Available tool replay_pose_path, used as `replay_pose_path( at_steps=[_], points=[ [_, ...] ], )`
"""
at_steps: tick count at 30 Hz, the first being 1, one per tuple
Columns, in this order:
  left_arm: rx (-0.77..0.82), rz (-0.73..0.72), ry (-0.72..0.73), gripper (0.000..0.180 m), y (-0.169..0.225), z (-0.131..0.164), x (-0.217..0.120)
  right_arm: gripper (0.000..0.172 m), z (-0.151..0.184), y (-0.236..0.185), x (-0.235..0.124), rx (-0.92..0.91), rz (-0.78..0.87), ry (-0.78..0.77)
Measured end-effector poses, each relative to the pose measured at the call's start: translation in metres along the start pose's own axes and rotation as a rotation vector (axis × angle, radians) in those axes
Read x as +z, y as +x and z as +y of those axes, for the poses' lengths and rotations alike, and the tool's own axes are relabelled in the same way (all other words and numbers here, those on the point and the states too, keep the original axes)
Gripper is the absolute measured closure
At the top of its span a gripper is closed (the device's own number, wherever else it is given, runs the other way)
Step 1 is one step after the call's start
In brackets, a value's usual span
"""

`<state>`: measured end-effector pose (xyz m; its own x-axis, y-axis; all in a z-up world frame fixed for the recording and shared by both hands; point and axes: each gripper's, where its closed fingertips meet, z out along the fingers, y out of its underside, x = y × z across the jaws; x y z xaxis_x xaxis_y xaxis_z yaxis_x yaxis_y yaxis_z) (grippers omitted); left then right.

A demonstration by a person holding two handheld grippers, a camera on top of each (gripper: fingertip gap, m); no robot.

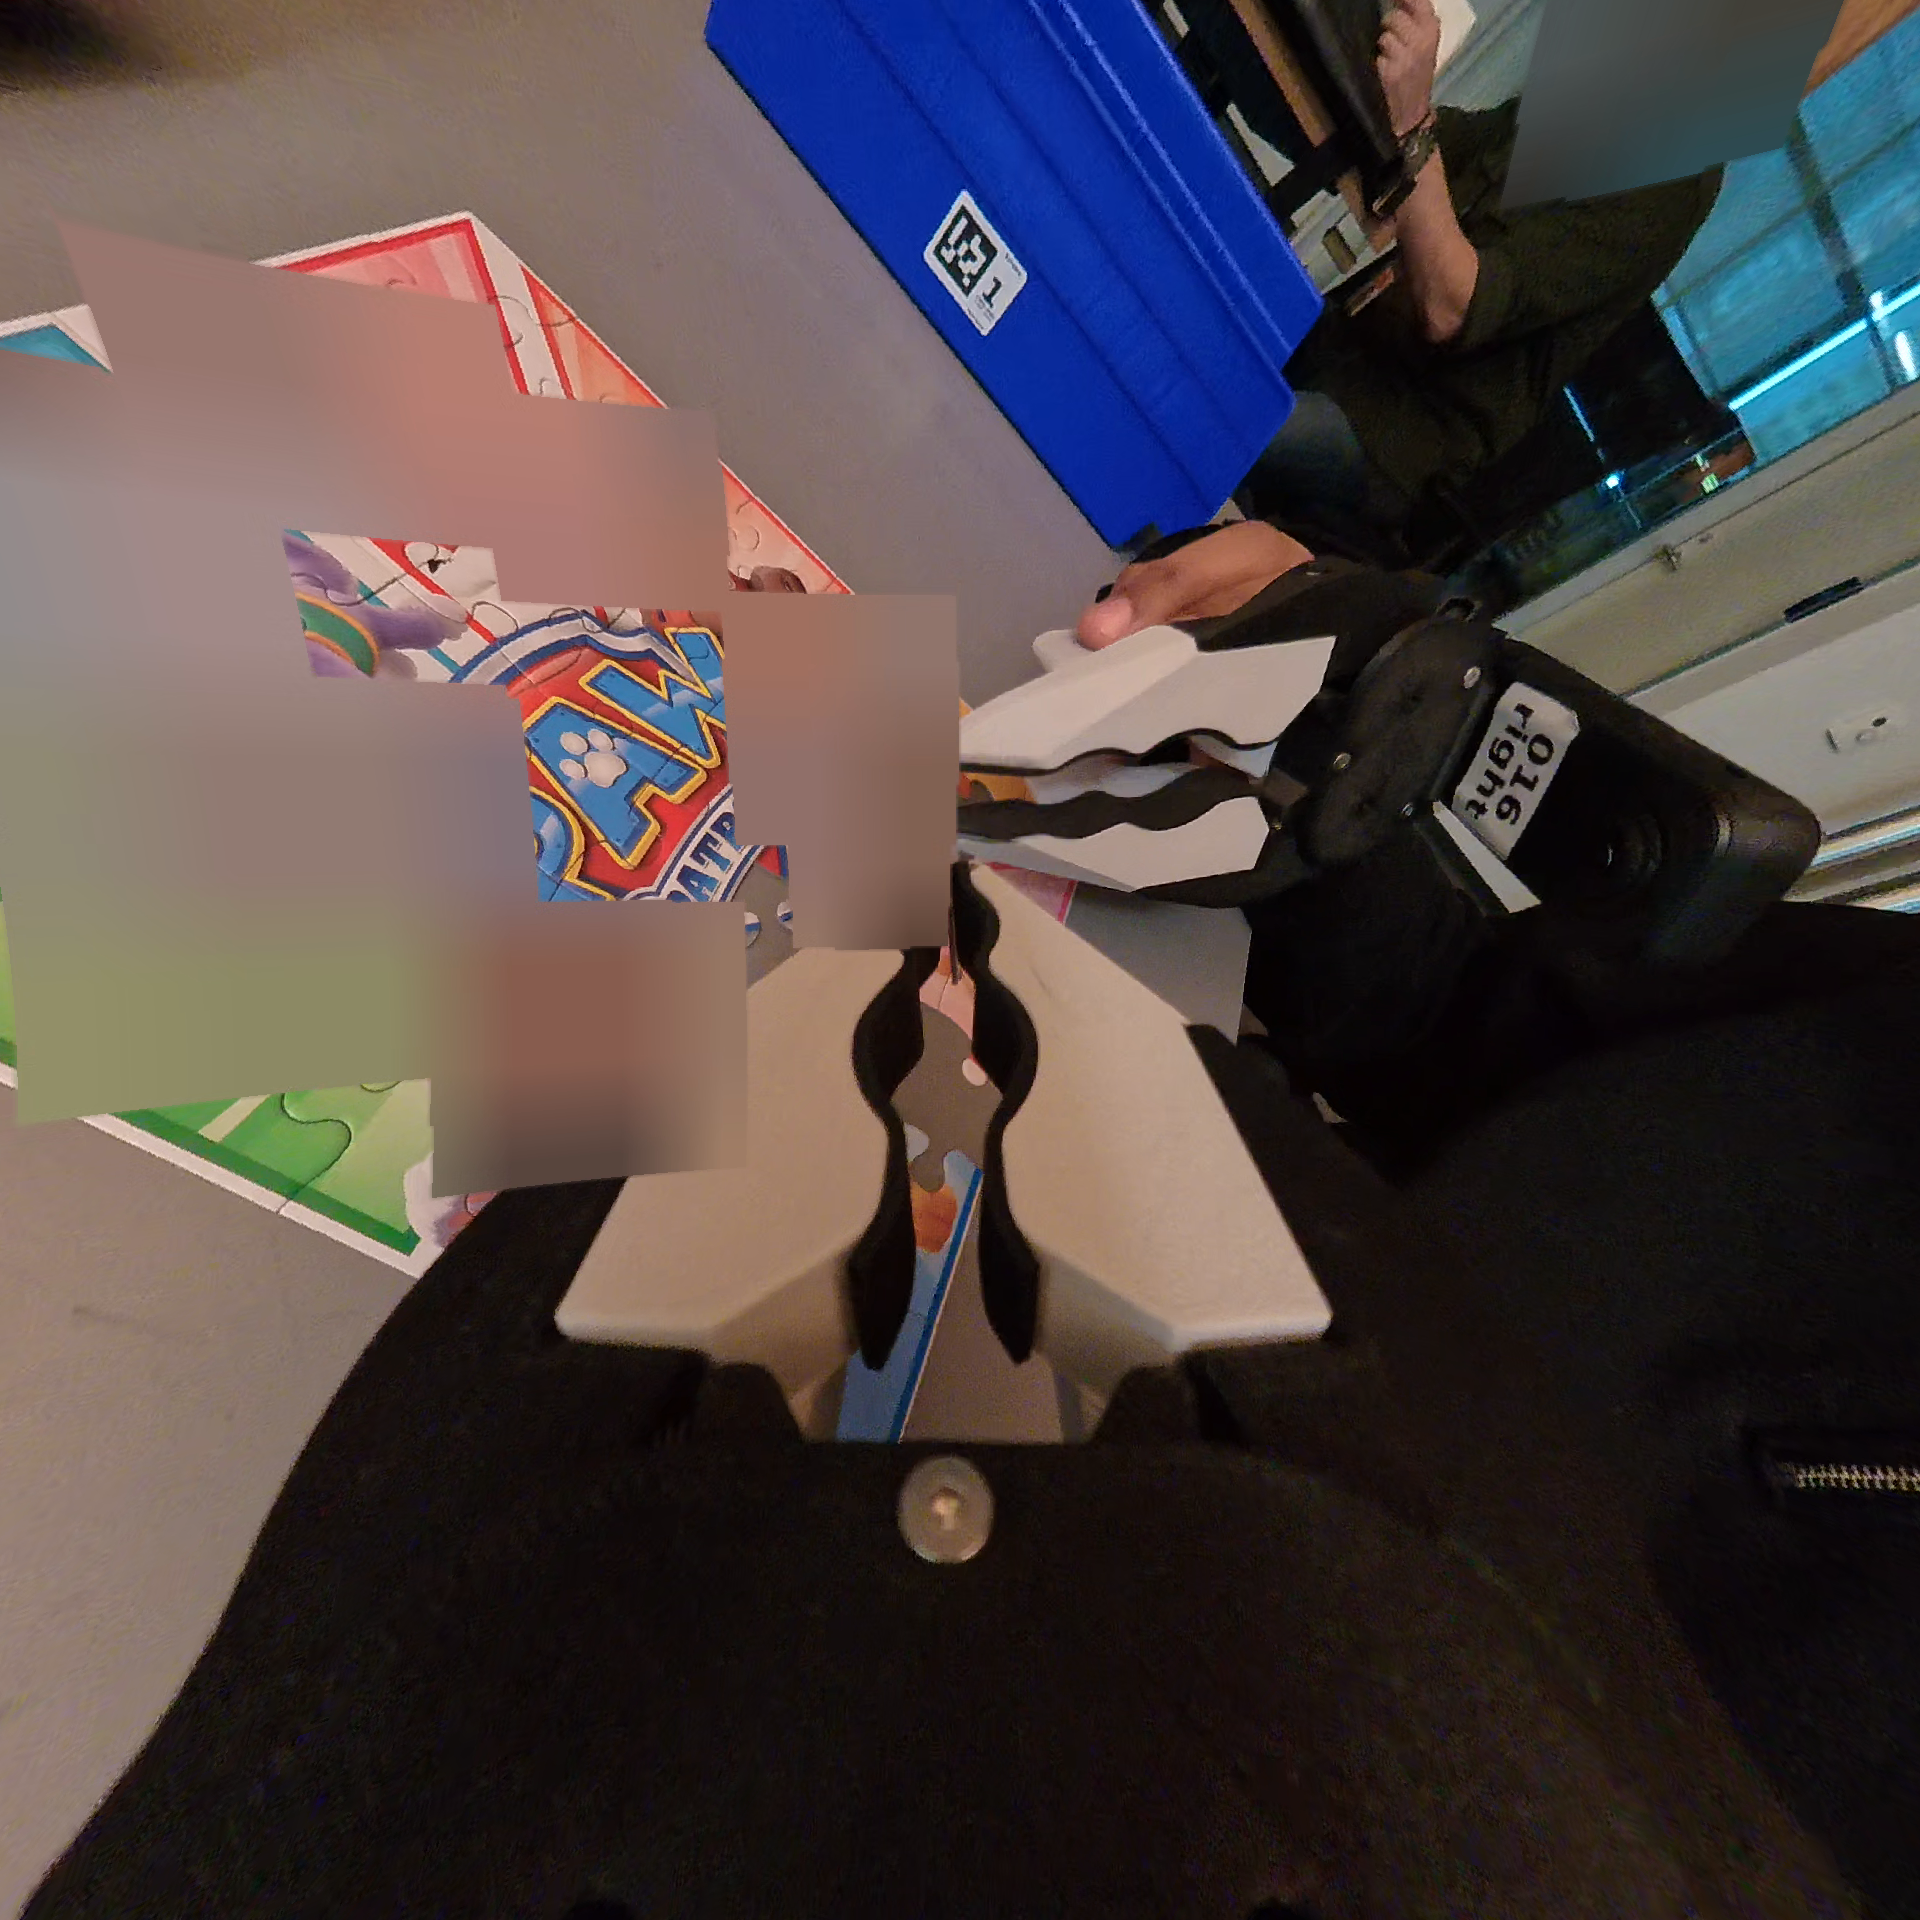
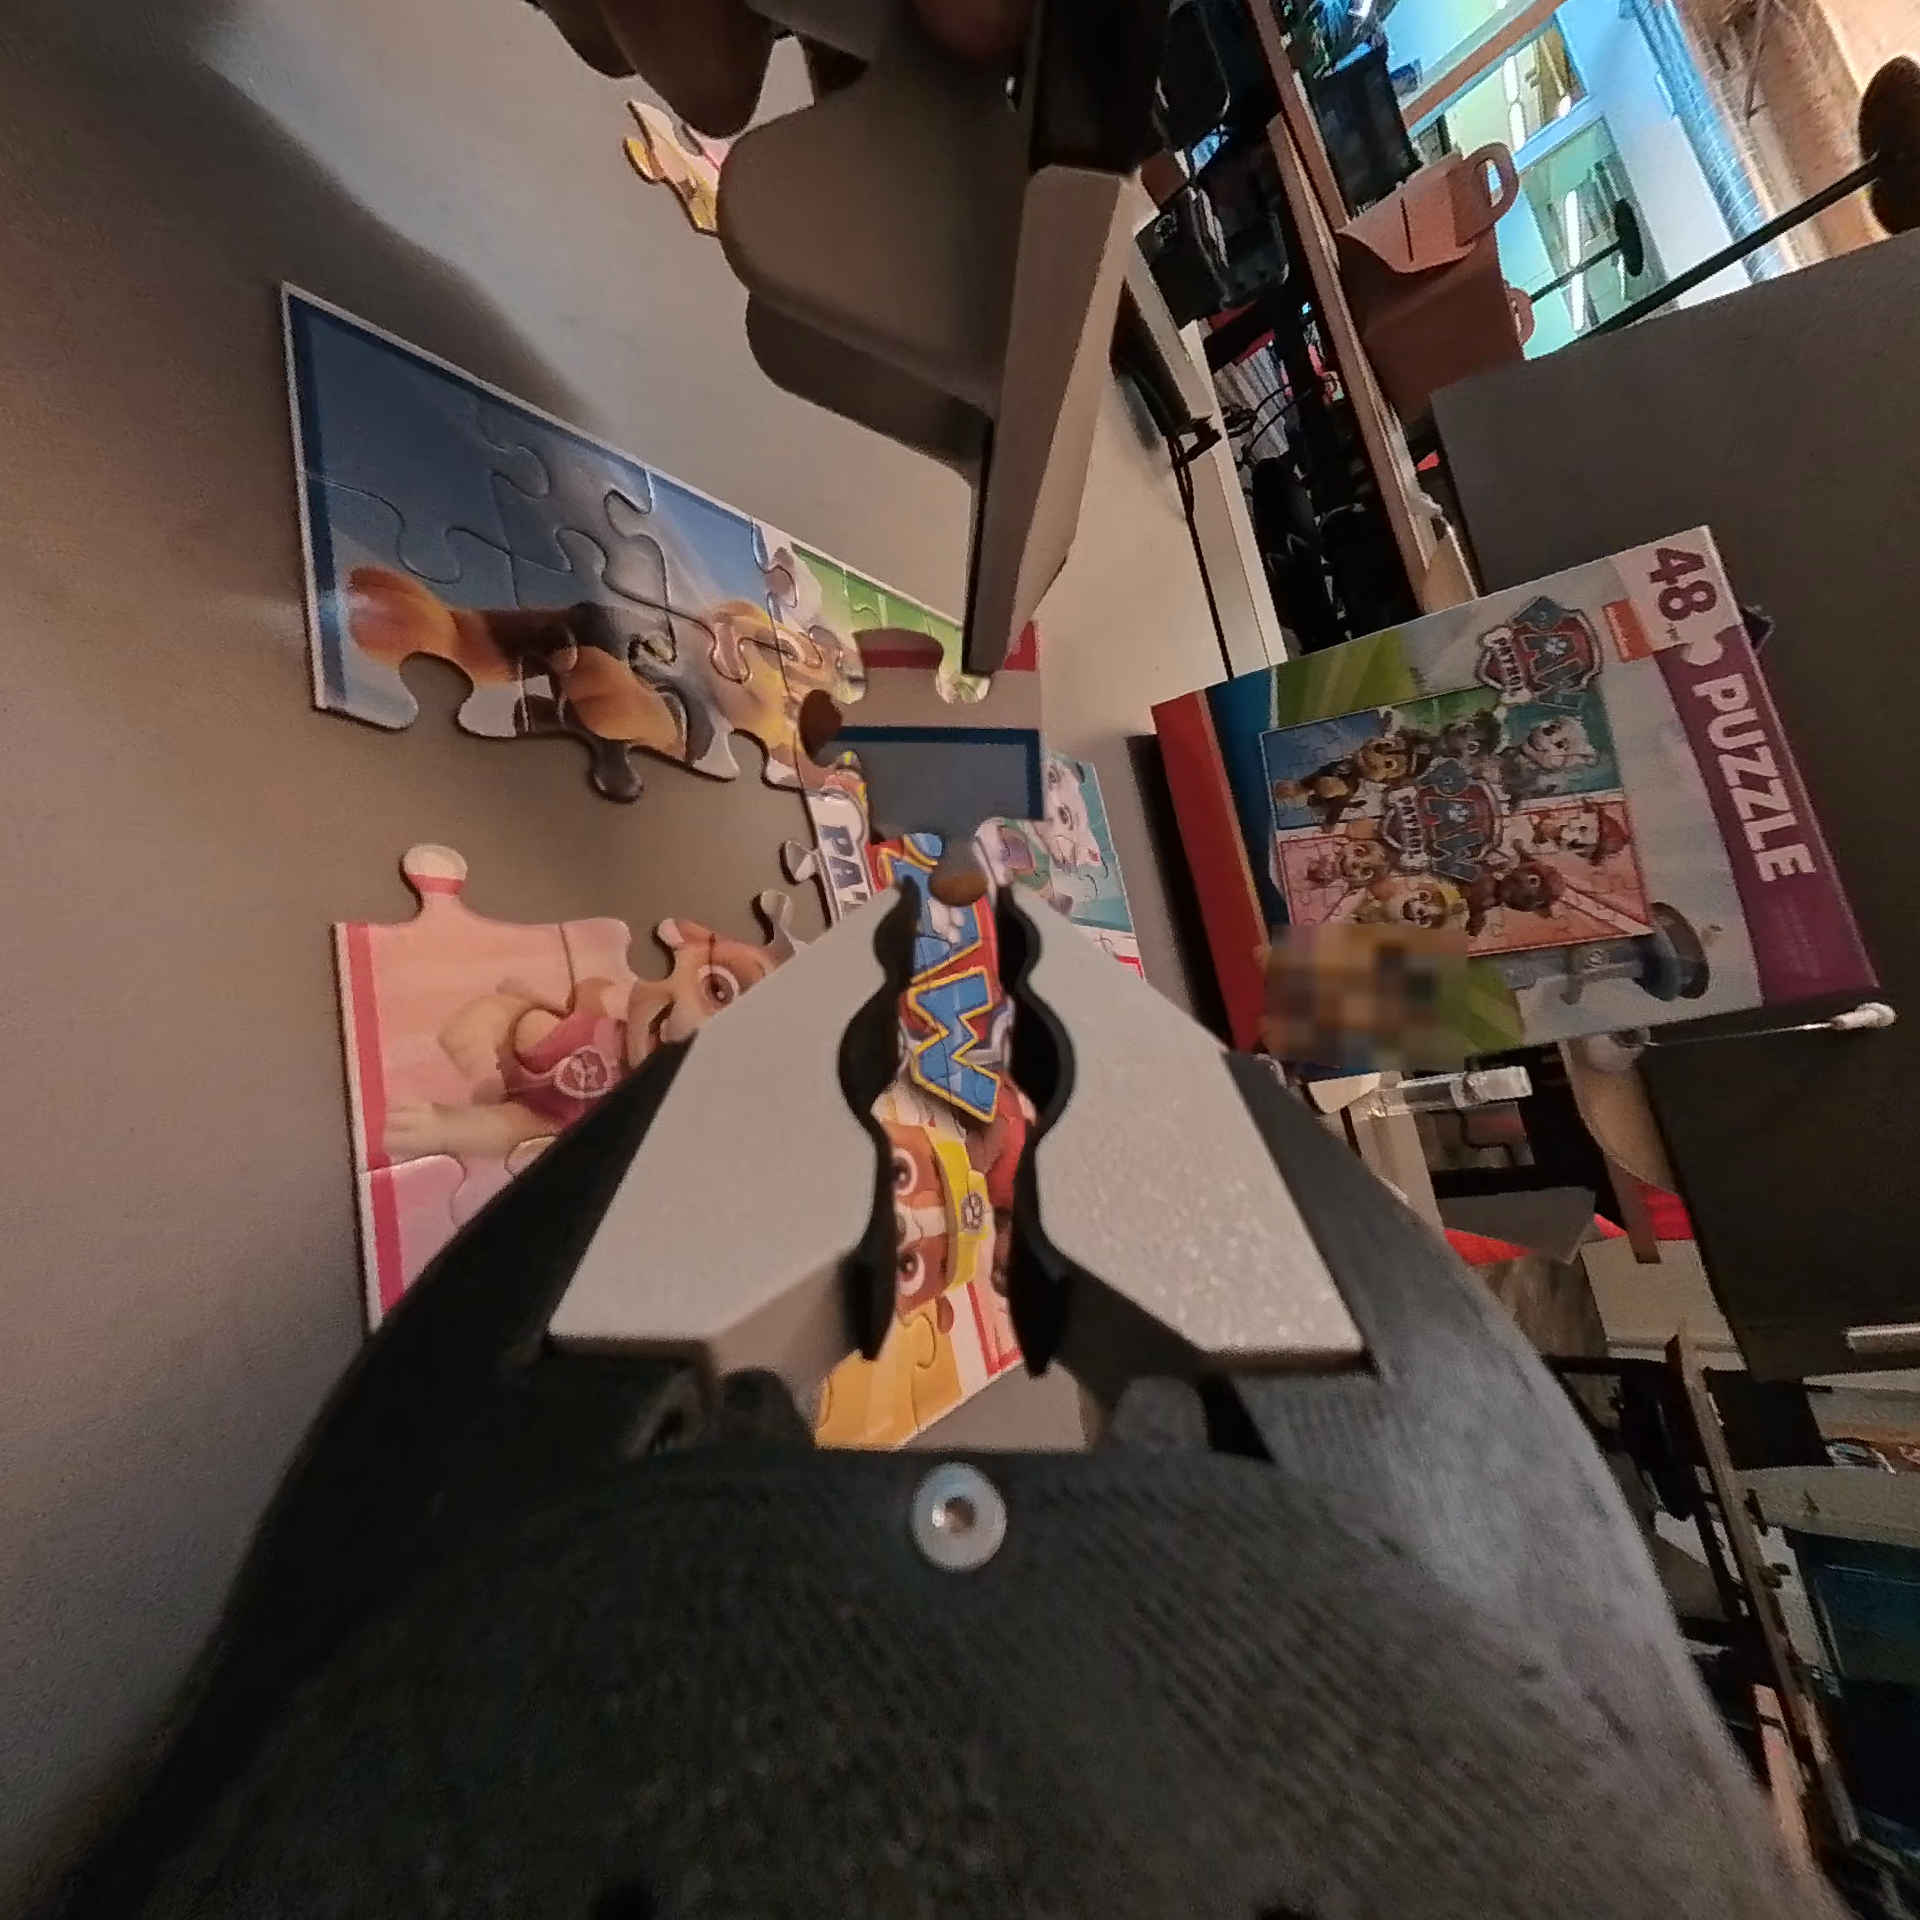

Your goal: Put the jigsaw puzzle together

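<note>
my left tongs are pressed together on the thin edge of a blue puzzle piece, so it stands up over the puzzle on the table. my right tongs are a little spread beside its knob, not touching it.

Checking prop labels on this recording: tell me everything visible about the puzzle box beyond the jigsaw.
The puzzle box looks like printed cardboard and is closed. Its front shows cartoon dogs in coloured panels around a central badge, with a purple band along one edge and a red side facing the jigsaw. A mosaic patch hides one corner. Its face is turned toward the camera. It sits past the grey table, and what it rests on is unclear. Neither gripper touches it.
</note>
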<state>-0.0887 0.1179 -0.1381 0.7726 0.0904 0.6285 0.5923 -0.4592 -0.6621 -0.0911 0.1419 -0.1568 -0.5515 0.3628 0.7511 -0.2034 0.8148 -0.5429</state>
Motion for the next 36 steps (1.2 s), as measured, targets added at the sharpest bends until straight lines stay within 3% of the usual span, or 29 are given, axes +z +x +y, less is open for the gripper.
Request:
replay_pose_path(
  at_steps=[8,15,25,36],
  points=[
    [0.009,-0.001,0.005,0.179,-0.001,0.0,-0.001,0.162,-0.001,-0.001,0.0,-0.003,0.0,0.002],
    [0.011,-0.019,0.062,0.151,-0.005,-0.01,-0.015,0.162,0.002,0.007,-0.001,0.055,0.018,0.007],
    [0.001,-0.182,0.401,0.136,-0.035,-0.054,-0.083,0.163,0.013,0.034,-0.008,0.268,0.067,0.036],
    [0.004,-0.149,0.426,0.136,-0.033,-0.056,-0.08,0.163,0.013,0.041,-0.013,0.348,0.071,0.077]
  ],
)
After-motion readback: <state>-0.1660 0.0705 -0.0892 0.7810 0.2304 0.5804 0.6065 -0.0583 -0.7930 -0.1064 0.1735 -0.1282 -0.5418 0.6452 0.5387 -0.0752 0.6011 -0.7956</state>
